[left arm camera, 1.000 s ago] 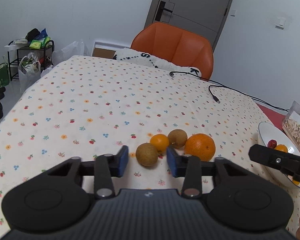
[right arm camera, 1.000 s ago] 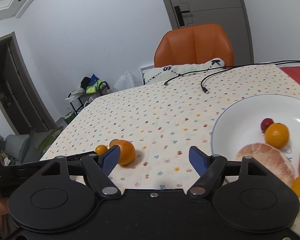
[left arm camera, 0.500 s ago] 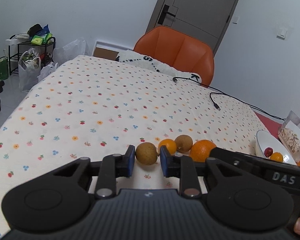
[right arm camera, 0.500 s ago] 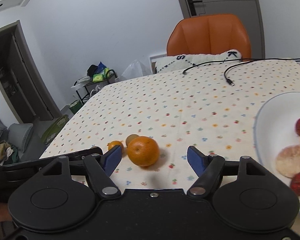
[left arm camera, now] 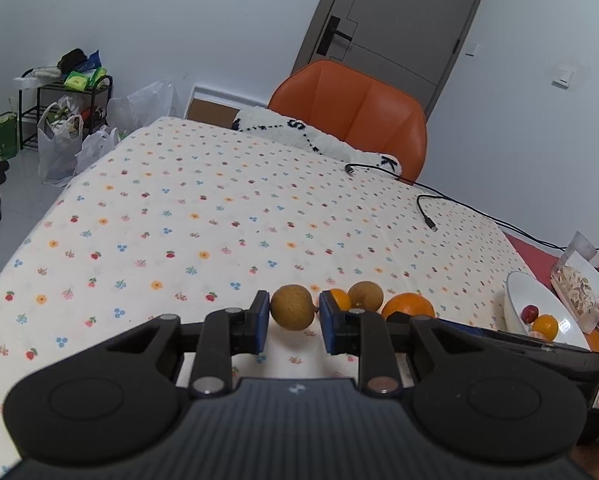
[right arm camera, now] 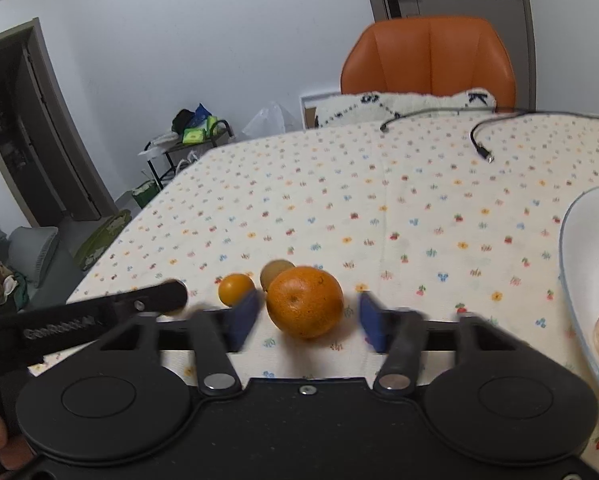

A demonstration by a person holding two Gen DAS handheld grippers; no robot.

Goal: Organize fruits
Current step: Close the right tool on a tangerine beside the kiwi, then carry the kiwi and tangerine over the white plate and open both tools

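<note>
In the left wrist view my left gripper (left arm camera: 292, 322) has its blue pads close on either side of a brown round fruit (left arm camera: 291, 312) on the flowered tablecloth; small gaps show beside the fruit. Right of it lie a small orange (left arm camera: 339, 298), a second brown fruit (left arm camera: 365, 294) and a big orange (left arm camera: 408, 306). In the right wrist view my right gripper (right arm camera: 307, 316) is open, its pads either side of the big orange (right arm camera: 305, 306), not touching. The small orange (right arm camera: 236, 289) and a brown fruit (right arm camera: 274, 273) lie behind. The left gripper's finger (right arm camera: 99, 312) shows at left.
A white bowl (left arm camera: 517, 312) with several fruits stands at the table's right; its rim shows in the right wrist view (right arm camera: 569, 256). A snack bag (left arm camera: 579, 280) stands beside it. A black cable (left arm camera: 427, 208) lies at the back. An orange chair (left arm camera: 351, 120) stands behind the table.
My left gripper's pads have closed in around the brown fruit. My right gripper has swung left from the bowl and now straddles the big orange, its pads narrowing.
</note>
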